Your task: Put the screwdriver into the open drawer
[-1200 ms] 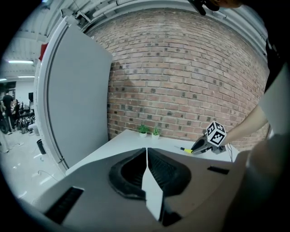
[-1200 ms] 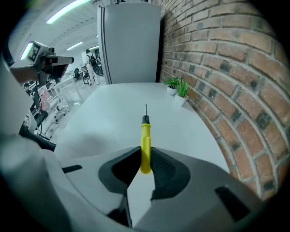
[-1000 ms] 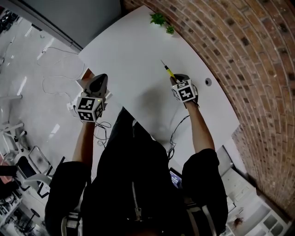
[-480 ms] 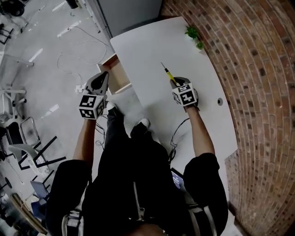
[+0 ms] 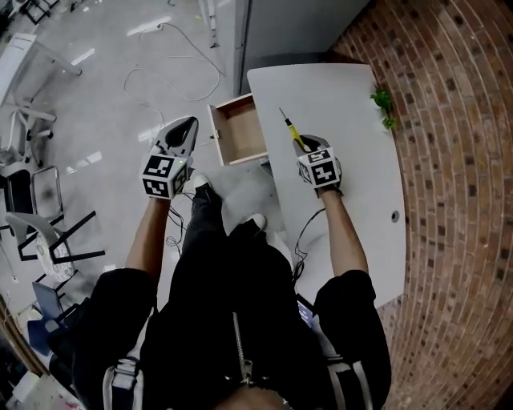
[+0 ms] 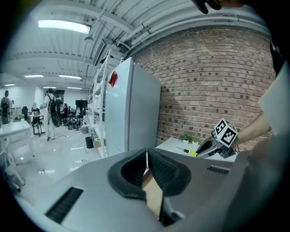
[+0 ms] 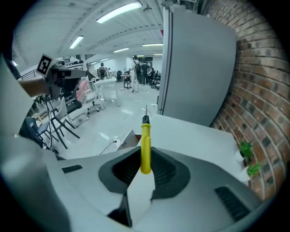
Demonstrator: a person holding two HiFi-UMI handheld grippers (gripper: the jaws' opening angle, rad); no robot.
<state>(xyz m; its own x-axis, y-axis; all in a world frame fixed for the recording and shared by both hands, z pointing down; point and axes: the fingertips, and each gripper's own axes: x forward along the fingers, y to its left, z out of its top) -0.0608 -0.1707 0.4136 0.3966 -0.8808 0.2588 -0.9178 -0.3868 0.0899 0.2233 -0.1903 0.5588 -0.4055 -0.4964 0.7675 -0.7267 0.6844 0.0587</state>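
Observation:
The screwdriver (image 5: 292,128) has a yellow handle and a thin dark shaft. My right gripper (image 5: 306,145) is shut on the handle and holds it above the white table (image 5: 353,120), shaft pointing away from me. In the right gripper view the screwdriver (image 7: 145,142) stands up from between the pads of that gripper (image 7: 144,158). The open wooden drawer (image 5: 238,130) sticks out from the table's left edge, its inside bare. My left gripper (image 5: 184,126) hovers left of the drawer over the floor, jaws together with nothing in them (image 6: 146,156).
A tall grey cabinet (image 5: 304,24) stands beyond the table's far end. A brick wall (image 5: 457,160) runs along the right, with small plants (image 5: 383,102) at the table's edge. Cables (image 5: 168,64) lie on the floor; chairs (image 5: 40,208) stand at the left. People stand far off.
The view has swung across the table, and the open drawer has come into sight between the two grippers. Both grippers travelled with it; the screwdriver stays gripped in the right one.

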